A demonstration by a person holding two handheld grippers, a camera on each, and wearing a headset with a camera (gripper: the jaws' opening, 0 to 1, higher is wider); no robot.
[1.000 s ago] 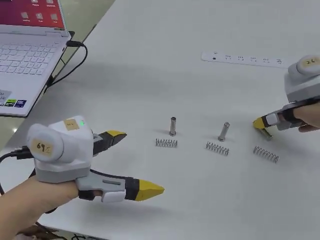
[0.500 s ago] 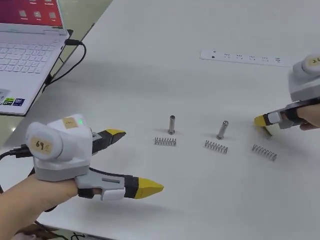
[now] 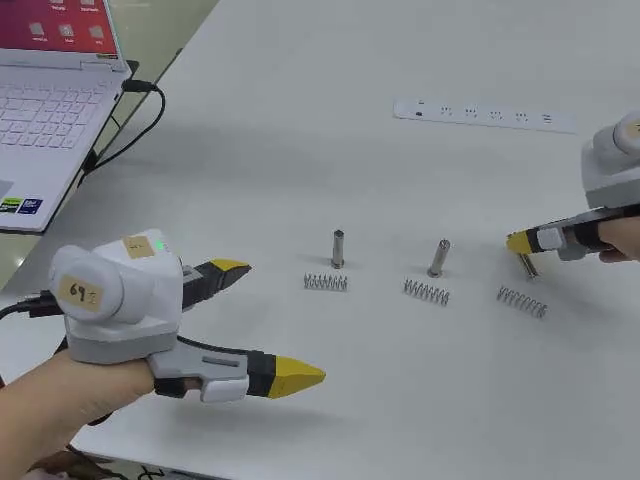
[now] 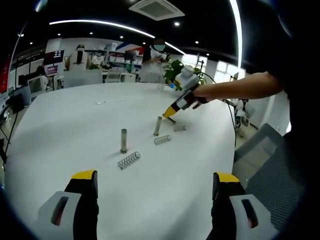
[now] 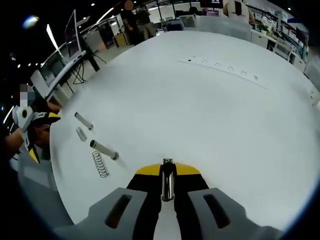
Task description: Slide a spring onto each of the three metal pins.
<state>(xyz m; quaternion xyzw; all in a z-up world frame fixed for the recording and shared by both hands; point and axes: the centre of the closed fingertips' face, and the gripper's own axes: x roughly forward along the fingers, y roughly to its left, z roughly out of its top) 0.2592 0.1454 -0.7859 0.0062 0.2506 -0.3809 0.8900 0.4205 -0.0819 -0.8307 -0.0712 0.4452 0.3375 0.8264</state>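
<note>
Pin clamped tilted in right gripper; nearest spring on desk just beside gripper tip. Middle pin and far pin upright between the grippers, middle spring and far spring beside them. Left gripper spread wide, holding nothing.

This is an open-plan office. A wide white bench carries a laptop at the upper left of the head view and a power strip at upper right. The left gripper view shows ceiling light strips, an air vent, a monitor at far left, a potted plant and a mesh chair at lower right.
</note>
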